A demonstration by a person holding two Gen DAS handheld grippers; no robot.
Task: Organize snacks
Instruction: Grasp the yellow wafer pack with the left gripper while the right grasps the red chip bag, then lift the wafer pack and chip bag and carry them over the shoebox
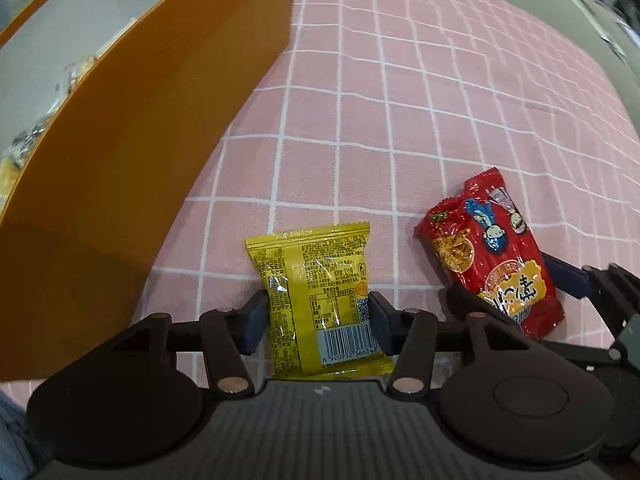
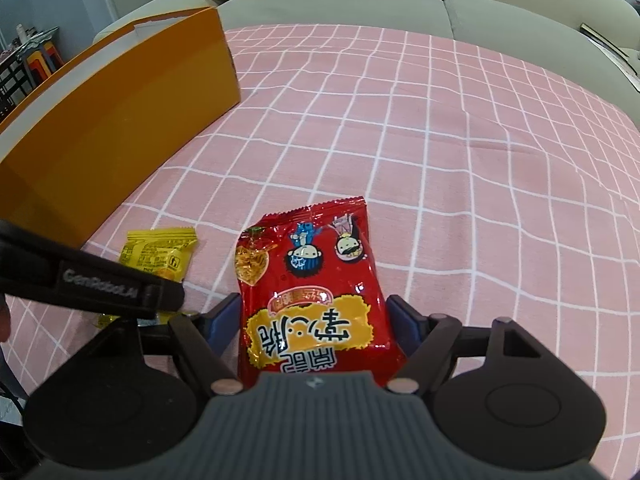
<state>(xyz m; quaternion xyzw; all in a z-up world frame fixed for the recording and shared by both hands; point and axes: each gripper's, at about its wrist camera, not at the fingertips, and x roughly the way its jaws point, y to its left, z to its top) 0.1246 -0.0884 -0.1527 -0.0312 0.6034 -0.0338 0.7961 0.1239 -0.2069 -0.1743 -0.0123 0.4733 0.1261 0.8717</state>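
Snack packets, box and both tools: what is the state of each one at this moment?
Yellow snack packet: sealed, flat on the cloth, between the left tool's fingers.
Red snack packet: sealed, flat on the cloth, between the right tool's fingers.
Orange box: open on top, upright.
Left tool: fingers against the packet's sides.
Right tool: fingers beside the packet.

Left gripper [image 1: 318, 320]: matte black linkage arms, silver round pivot pins, dark navy finger pads [image 1: 256, 320], a ribbed grey housing at the bottom flanked by two big black discs. Right gripper [image 2: 316, 320] is built the same, its pads [image 2: 404, 320] a brighter blue. In the right wrist view, the left one's black side carries white "GenRobot.AI" lettering.
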